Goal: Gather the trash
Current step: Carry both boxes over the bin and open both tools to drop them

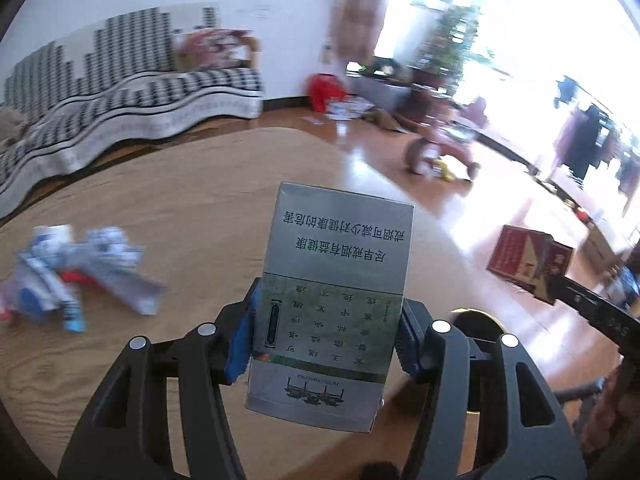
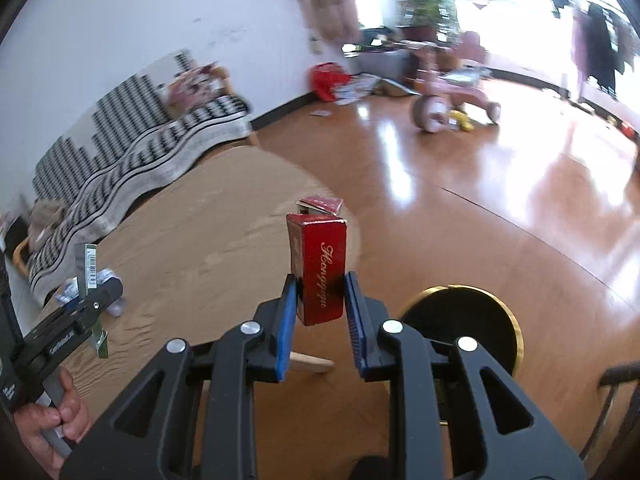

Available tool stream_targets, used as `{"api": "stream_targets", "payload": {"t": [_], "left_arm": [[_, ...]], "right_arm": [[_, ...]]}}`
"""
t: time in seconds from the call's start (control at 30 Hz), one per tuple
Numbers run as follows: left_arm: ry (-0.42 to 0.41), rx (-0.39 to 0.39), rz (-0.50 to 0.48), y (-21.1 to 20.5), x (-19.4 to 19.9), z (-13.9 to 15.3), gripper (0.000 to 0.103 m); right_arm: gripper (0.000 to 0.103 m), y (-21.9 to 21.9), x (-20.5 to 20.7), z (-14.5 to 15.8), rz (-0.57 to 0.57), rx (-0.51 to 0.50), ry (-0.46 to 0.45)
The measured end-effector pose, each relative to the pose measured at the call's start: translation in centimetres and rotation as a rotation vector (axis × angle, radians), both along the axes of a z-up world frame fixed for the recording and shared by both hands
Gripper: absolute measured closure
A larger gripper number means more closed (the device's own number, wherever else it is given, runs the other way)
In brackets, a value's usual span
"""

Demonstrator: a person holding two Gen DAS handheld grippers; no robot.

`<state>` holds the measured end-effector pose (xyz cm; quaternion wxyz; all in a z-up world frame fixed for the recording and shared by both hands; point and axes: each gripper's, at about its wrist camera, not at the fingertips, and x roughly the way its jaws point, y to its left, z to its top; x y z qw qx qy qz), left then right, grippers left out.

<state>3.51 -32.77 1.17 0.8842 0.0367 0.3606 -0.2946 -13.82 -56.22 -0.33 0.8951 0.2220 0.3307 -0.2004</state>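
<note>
1. The left hand-held gripper (image 1: 326, 344) is clamping a grey-and-green cigarette pack (image 1: 336, 300) across its width, its blue pads (image 1: 240, 344) pressing on both long sides; the pack is standing up out of the jaws, its printed face toward the camera.
2. The right hand-held gripper (image 2: 320, 316) is pinching a red cigarette pack (image 2: 320, 264) by its narrow sides, with the flip lid (image 2: 320, 203) hanging open at the far end. What is inside that pack cannot be seen.
3. Both packs are being carried in the air above the round wooden counter (image 1: 192, 208), apart from each other; in the left wrist view the red pack is showing at the right, beyond the counter's rim.
4. A heap of crumpled blue-and-white wrappers (image 1: 76, 272) is lying on the counter, well to the left of the grey pack.
5. A round black bin with a gold rim (image 2: 464, 320) is sitting on the floor just off the counter's edge, under the right hand-held gripper; its contents are too dark to make out.
6. Beyond the counter's curved edge, glossy wooden floor (image 2: 480, 184) is stretching out open toward a pink tricycle (image 2: 452, 100) and a checked sofa (image 1: 132, 92) against the wall.
</note>
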Motion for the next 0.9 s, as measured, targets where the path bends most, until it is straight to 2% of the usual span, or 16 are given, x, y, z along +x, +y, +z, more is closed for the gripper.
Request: {"api": "stream_targets", "payload": {"t": [0.23,0.43,0.63,0.9], "left_arm": [[0.025,-0.006,-0.172,-8.3,-3.5,-2.7,0.046],[0.071,0.014,-0.295,-14.1,-5.7,-6.0,0.046],[0.141,0.039,-0.357,-18.1,-7.1,-9.2,0.046],[0.18,0.061,-0.403,-20.9,-8.0,-11.7,0.046]], "right_arm": [[0.079,-6.3,-5.6,-2.6,-0.124,0.026,0.048],[0.079,-10.0,-8.1,-5.1,-0.184,0.059,0.096],[0.08,-12.1,-9.4,-7.2,-0.203,0.114,0.125],[0.08,-12.9,-9.0,-7.6,-0.208,0.136,0.135]]}}
